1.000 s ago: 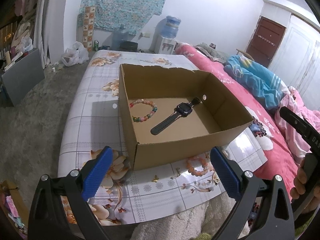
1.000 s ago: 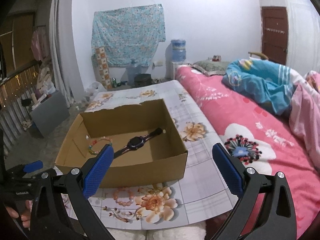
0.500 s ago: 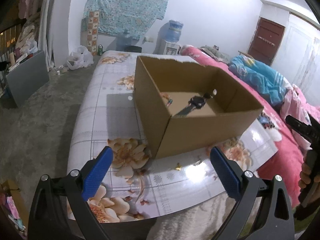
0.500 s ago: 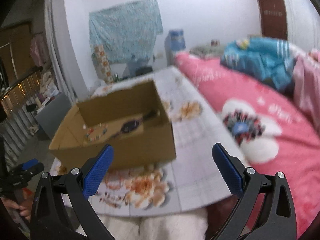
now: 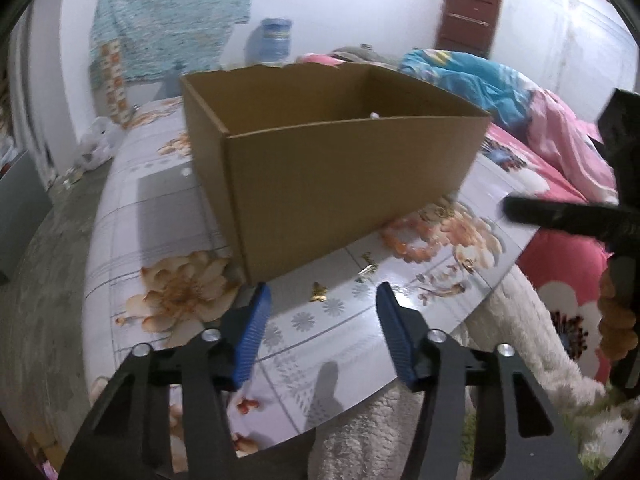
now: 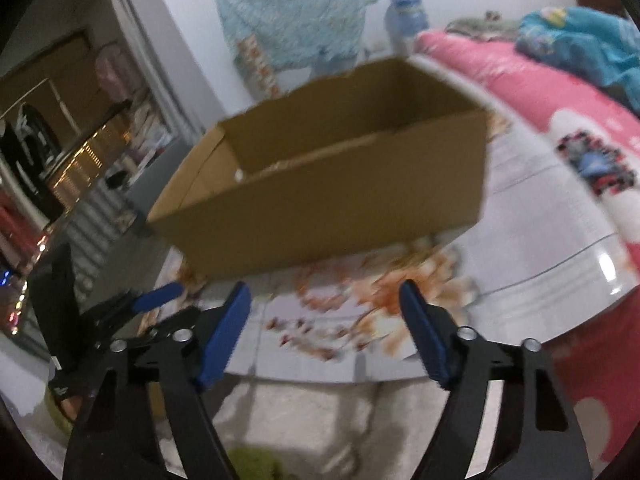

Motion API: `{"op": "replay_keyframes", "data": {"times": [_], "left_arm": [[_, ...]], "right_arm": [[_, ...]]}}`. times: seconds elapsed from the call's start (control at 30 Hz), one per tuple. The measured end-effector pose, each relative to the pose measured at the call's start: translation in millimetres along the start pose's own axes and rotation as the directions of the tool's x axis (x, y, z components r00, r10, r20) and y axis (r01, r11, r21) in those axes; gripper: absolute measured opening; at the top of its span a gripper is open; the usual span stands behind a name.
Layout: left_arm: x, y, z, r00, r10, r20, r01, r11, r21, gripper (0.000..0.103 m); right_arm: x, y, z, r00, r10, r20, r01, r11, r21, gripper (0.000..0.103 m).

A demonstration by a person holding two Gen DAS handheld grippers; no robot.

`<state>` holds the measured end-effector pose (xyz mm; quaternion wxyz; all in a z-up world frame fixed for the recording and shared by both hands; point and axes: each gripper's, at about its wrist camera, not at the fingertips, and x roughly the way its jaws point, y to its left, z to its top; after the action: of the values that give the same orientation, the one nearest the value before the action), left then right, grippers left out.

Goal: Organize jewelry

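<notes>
An open cardboard box (image 5: 336, 168) stands on the flower-print table (image 5: 160, 220); its inside is hidden behind the near wall. In front of it lie an orange bead bracelet (image 5: 412, 240) and two small gold pieces (image 5: 319, 293) (image 5: 368, 272). My left gripper (image 5: 323, 300) hangs low over the table's near edge, its jaws closing, with one gold piece on the table just ahead of the tips and the pads touching nothing. My right gripper (image 6: 322, 300) hovers before the box (image 6: 340, 200), jaws closing on nothing. That view is too blurred to pick out the bracelet.
A pink bed (image 5: 560, 152) with a blue blanket (image 5: 460, 76) runs along the table's right side. White fluffy fabric (image 5: 400, 420) hangs below the near table edge. A hand (image 5: 616, 320) holds the right gripper at the right. Floor and shelves lie to the left.
Both grippers have dropped toward the table's near edge, so the box's inside with the watch and bead bracelet is now hidden. Both pairs of jaws have narrowed from wide open.
</notes>
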<state>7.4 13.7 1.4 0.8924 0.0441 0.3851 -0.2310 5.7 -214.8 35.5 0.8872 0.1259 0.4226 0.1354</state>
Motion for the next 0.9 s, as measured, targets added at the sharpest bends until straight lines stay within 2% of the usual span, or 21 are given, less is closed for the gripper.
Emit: {"op": "replay_keyframes", "data": {"times": [0.03, 0.1, 0.33, 0.5, 0.9], "left_arm": [[2, -2, 0, 1.0, 0.002, 0.0, -0.002, 1.0, 0.021, 0.046], [6, -4, 0, 1.0, 0.002, -0.006, -0.001, 0.999, 0.046, 0.04], [20, -4, 1, 0.999, -0.009, -0.036, 0.012, 0.997, 0.079, 0.023], [27, -1, 1, 0.999, -0.008, -0.053, 0.013, 0.996, 0.087, 0.022], [34, -3, 3, 0.997, -0.009, -0.078, 0.018, 0.993, 0.116, 0.022]], "right_arm": [[6, 3, -3, 1.0, 0.011, -0.024, -0.011, 1.0, -0.001, 0.058], [14, 9, -6, 0.998, 0.034, -0.056, -0.034, 0.999, 0.0, 0.048], [31, 29, -10, 0.992, 0.067, -0.112, -0.072, 0.997, -0.041, 0.033], [40, 33, -13, 0.988, 0.077, -0.134, -0.083, 0.996, -0.043, 0.029], [48, 30, -12, 0.988, 0.072, -0.136, -0.078, 0.996, -0.039, 0.028]]}}
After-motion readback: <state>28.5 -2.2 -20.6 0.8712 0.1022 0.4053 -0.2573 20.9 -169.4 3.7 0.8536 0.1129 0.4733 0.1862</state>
